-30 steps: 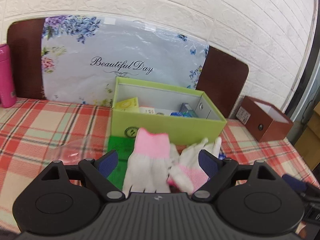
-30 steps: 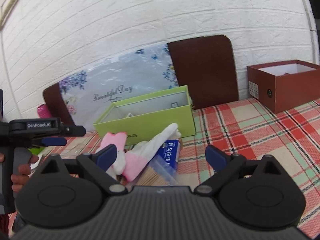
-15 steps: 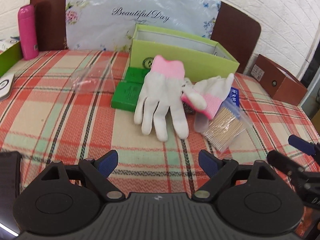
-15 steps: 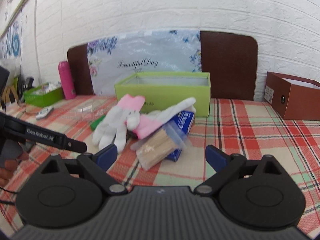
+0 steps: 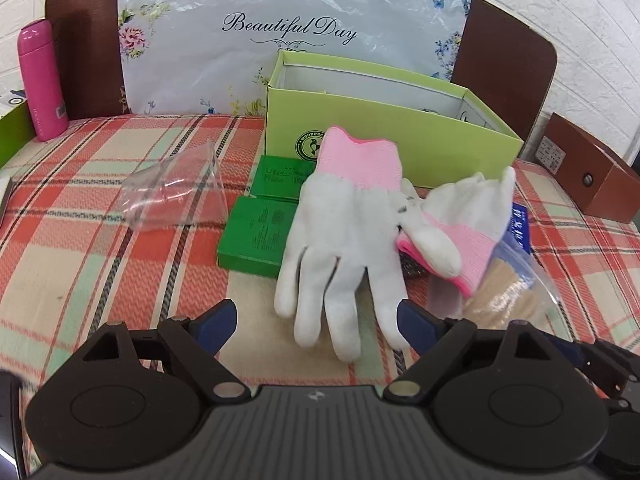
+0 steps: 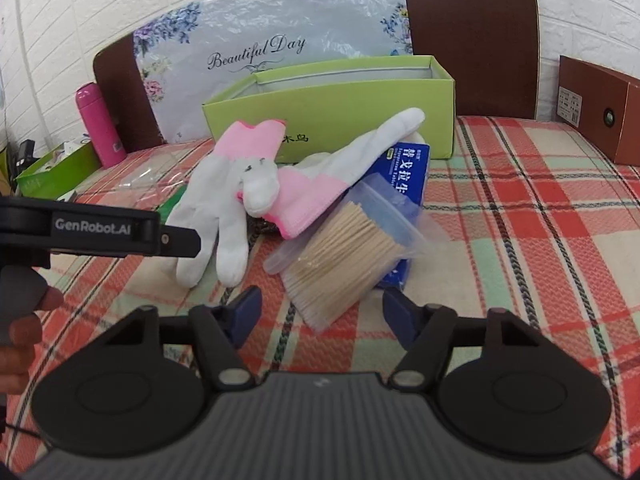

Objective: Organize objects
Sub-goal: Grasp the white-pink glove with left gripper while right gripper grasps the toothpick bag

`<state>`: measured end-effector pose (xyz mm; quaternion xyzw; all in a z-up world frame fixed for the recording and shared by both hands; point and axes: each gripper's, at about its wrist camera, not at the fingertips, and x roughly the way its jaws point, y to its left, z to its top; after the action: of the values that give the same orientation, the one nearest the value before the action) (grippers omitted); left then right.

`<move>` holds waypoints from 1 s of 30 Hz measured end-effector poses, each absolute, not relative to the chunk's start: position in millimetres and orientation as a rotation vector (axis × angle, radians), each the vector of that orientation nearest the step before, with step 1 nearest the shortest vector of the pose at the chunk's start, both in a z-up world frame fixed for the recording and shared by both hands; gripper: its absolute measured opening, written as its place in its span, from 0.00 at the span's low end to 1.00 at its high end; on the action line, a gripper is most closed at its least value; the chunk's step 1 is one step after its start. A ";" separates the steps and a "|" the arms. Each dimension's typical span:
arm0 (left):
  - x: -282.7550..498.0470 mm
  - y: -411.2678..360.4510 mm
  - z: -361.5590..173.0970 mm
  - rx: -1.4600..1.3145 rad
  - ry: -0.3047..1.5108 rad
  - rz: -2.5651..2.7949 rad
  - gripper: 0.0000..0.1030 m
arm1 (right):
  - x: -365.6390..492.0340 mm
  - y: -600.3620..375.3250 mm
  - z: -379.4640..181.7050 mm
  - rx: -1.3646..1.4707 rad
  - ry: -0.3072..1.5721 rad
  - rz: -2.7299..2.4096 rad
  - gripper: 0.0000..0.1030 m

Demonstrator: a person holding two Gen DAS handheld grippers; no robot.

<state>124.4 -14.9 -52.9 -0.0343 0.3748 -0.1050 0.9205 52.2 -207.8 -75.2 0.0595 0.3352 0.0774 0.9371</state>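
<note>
Two white gloves with pink cuffs lie on the plaid tablecloth in front of an open lime-green box (image 5: 392, 120). The left glove (image 5: 344, 232) lies flat, fingers toward me; the right glove (image 5: 464, 216) overlaps a clear bag of toothpicks (image 6: 344, 260) and a blue packet (image 6: 408, 176). Two green boxes (image 5: 260, 228) sit left of the gloves. My left gripper (image 5: 316, 324) is open, its fingertips around the left glove's fingertips. My right gripper (image 6: 320, 312) is open, just short of the toothpick bag. Both are empty.
A crumpled clear plastic bag (image 5: 176, 188) lies to the left. A pink bottle (image 5: 42, 80) stands at the back left and a brown box (image 5: 592, 176) at the right. A floral board (image 5: 288, 32) leans on the wall behind the green box.
Both grippers pulled back from the box, then moved in again toward the pile. The left now reaches the glove's fingertips; the right nears the toothpick bag. Nothing was grasped.
</note>
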 end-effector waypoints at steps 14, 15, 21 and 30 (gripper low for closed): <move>108.9 -0.1 -54.9 -0.166 0.849 -0.394 0.11 | 20.8 -236.5 -53.5 0.251 0.701 0.257 0.07; 98.8 0.6 -52.3 -0.152 0.853 -0.415 0.11 | 14.8 -241.6 -51.3 0.279 0.708 0.270 0.07; 47.7 5.5 -42.1 -0.041 0.826 -0.411 0.27 | -13.1 -260.6 -43.9 0.228 0.713 0.140 0.26; 77.8 -11.5 -47.9 -0.008 0.779 -0.268 0.73 | 10.9 -198.7 -58.6 0.096 0.761 0.147 0.72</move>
<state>77.8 -11.5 -47.9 -0.0039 0.3787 -0.1301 0.9163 10.9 -198.7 -58.6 0.0467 0.3708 0.0714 0.9248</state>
